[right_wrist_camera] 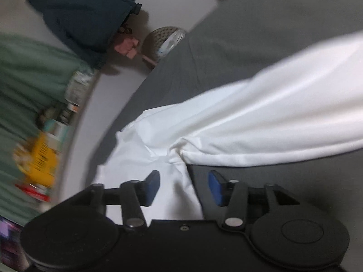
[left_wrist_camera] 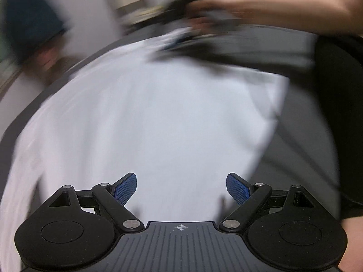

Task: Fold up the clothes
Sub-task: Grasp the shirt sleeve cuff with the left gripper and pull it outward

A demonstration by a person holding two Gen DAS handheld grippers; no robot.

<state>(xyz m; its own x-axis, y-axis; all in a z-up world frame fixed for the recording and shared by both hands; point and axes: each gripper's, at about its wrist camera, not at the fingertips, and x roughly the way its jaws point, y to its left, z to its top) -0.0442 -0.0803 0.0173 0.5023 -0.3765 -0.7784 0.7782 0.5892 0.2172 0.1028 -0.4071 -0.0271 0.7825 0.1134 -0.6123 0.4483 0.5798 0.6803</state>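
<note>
A white garment (left_wrist_camera: 158,113) lies spread over a grey surface (left_wrist_camera: 299,136) and fills most of the blurred left wrist view. My left gripper (left_wrist_camera: 181,188) hovers over its near part, open wide, with nothing between the blue pads. In the right wrist view the same garment (right_wrist_camera: 272,122) runs as a long fold from the upper right down to a bunched corner. My right gripper (right_wrist_camera: 183,185) stands open just short of that corner. Cloth lies under the gap, and the pads do not press it. A person's bare forearm (left_wrist_camera: 283,9) reaches across the top of the left wrist view.
The grey surface (right_wrist_camera: 226,45) ends at a pale floor on the left. There lie a dark blue garment (right_wrist_camera: 86,22), a pink item (right_wrist_camera: 127,45) and a round perforated object (right_wrist_camera: 165,38). Green fabric (right_wrist_camera: 27,86) and a yellow box (right_wrist_camera: 43,161) sit far left. Black clothing (left_wrist_camera: 335,113) is on the right.
</note>
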